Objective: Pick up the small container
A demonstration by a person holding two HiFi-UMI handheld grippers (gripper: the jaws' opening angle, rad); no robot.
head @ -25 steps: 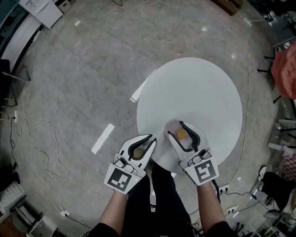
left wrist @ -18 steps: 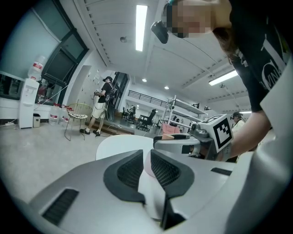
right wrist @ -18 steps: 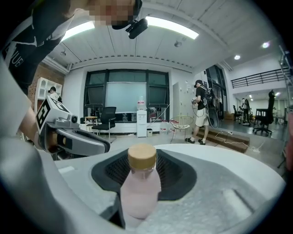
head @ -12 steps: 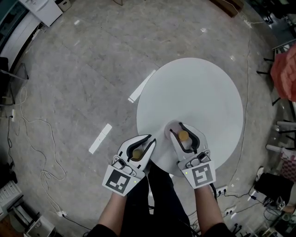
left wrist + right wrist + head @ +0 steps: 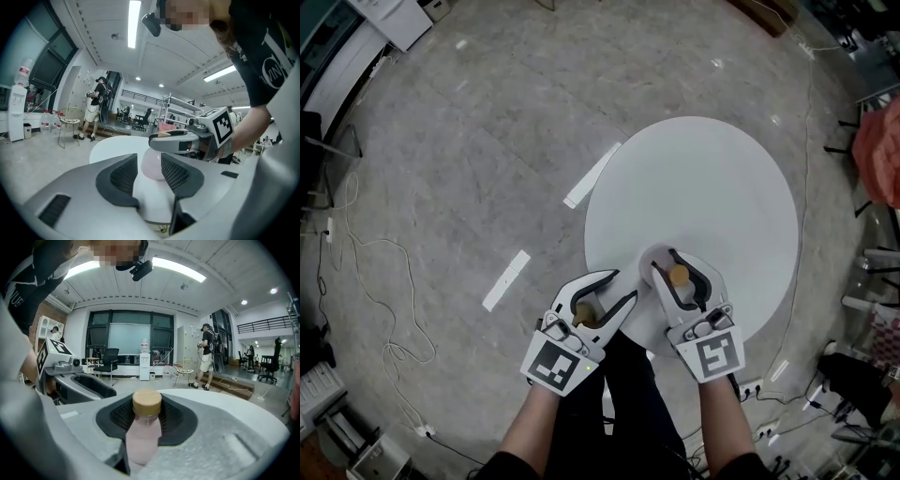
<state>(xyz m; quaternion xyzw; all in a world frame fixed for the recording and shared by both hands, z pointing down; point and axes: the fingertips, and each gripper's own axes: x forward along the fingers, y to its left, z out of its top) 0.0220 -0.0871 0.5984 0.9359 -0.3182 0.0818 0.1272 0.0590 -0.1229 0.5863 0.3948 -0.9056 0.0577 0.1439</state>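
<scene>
A small pink container (image 5: 678, 275) with a tan cap stands upright near the front edge of the round white table (image 5: 703, 178). My right gripper (image 5: 664, 259) has it between its jaws, which are closing; in the right gripper view the bottle (image 5: 146, 427) fills the gap, with the pads close beside its sides. My left gripper (image 5: 624, 285) hovers at the table's front edge, just left of the right one. Its jaws are opening and nothing is between them. In the left gripper view the container (image 5: 151, 165) shows beyond the gap.
Two white tape strips (image 5: 592, 175) (image 5: 507, 280) lie on the grey floor left of the table. Loose cables (image 5: 384, 281) trail at far left. Red fabric (image 5: 881, 141) hangs at the right edge. A person (image 5: 96, 108) stands by a chair (image 5: 69, 122) far off.
The left gripper's jaws have parted from shut. The right gripper's jaws have narrowed around the container. Both grippers have shifted slightly to the right.
</scene>
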